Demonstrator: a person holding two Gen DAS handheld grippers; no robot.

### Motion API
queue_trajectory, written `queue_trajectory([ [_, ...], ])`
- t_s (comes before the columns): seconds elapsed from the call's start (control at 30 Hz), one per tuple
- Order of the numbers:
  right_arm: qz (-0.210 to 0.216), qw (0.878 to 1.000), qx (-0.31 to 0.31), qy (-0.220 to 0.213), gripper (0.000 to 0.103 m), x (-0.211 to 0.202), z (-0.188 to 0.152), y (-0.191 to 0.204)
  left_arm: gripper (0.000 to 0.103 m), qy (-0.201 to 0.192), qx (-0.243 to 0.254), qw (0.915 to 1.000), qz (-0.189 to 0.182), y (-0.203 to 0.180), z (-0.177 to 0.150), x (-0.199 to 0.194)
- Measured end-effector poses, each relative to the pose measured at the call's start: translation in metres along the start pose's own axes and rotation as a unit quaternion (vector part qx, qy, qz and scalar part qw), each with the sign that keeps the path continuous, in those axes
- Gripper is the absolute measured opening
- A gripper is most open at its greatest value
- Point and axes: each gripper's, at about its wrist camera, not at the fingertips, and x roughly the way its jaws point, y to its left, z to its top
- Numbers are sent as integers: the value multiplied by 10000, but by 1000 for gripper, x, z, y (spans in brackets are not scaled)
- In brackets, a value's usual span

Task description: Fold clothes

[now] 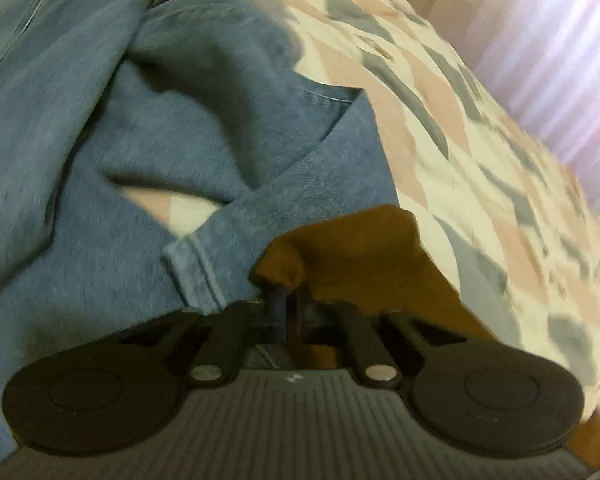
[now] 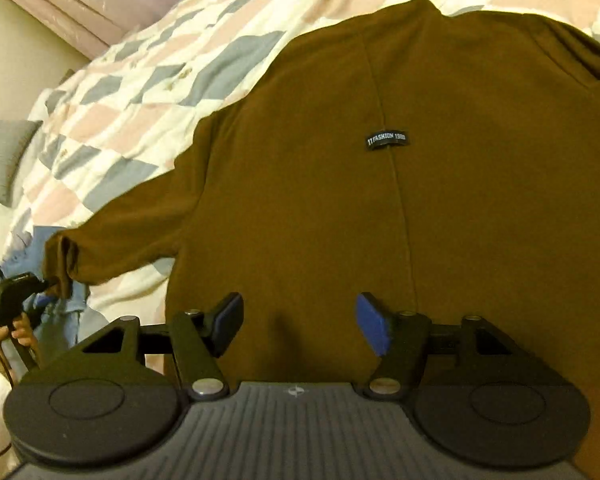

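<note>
A quilt point(image 2: 148, 92) patterned in cream, pink and grey diamonds is covering the bed, with pink curtains point(image 1: 548, 60) hanging behind it. A brown sweatshirt point(image 2: 380, 208) is lying spread across the quilt, and a small black tag point(image 2: 387, 141) sewn on its centre seam is reading "11FASHION 1988". The right gripper point(image 2: 298, 322) is hovering over the sweatshirt's near edge, its jaws standing wide apart and holding nothing. The left gripper point(image 1: 286, 300) is pinching the sweatshirt's sleeve cuff point(image 1: 284, 264) — jaws closed tight on the fabric — beside crumpled blue jeans point(image 1: 140, 140) lying left of the sweatshirt.
</note>
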Motion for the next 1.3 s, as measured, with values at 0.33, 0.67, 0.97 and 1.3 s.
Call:
queue_trajectory([
  [0.33,-153,9996,101,-210,65,-16,-4,-4,4,-357,4828,8711,827,-40,71,-37],
  [0.67,-38,9980,483,-417,67,-42,-25,-33,41,-67,5903,7809,2041,-58,33,-21],
  [0.97,-1108,9794,1055,-1320,72,-170,-63,-168,48,273,4827,8567,1798,-124,-46,-122],
  [1.3,-2446,8991,-3575,-632,71,-185,-108,-230,49,1339,4067,9026,-444,-284,-277,-174],
])
